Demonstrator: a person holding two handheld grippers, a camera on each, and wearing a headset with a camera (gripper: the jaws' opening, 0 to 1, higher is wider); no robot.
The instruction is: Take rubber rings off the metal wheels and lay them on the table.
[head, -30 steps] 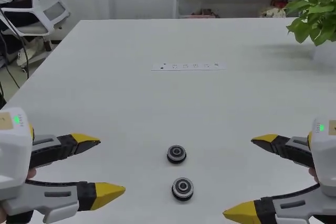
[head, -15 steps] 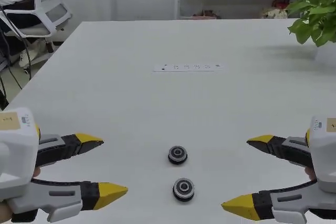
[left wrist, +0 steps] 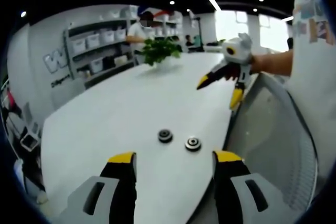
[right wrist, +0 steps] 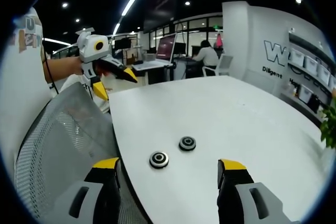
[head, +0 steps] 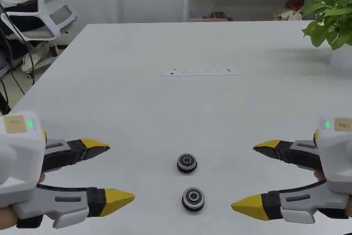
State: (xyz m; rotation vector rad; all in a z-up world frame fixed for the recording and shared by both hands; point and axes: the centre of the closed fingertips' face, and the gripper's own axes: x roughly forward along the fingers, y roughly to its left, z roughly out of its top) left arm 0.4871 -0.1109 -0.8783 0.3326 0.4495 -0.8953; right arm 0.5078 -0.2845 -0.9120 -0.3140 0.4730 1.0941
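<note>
Two small metal wheels with black rubber rings lie flat on the white table, the far wheel (head: 187,163) just behind the near wheel (head: 193,198). My left gripper (head: 113,171) hovers to their left, open and empty, yellow tips pointing right. Opposite it, my right gripper (head: 254,174) is open and empty, tips pointing left. In the left gripper view the wheels (left wrist: 165,136) (left wrist: 192,144) lie ahead of my open jaws, with the right gripper (left wrist: 223,85) beyond. In the right gripper view the wheels (right wrist: 159,159) (right wrist: 187,143) lie between the jaws, and the left gripper (right wrist: 111,80) is farther off.
A flat power strip (head: 201,71) is set into the table's middle. A potted plant (head: 329,15) stands at the far right corner. An office chair (head: 38,9) sits off the far left corner. A mesh chair back (right wrist: 63,135) is close to the table's near edge.
Both grippers have edged slightly inward toward the wheels, the right one more. The wheels have not moved on the table; the head camera has shifted a little.
</note>
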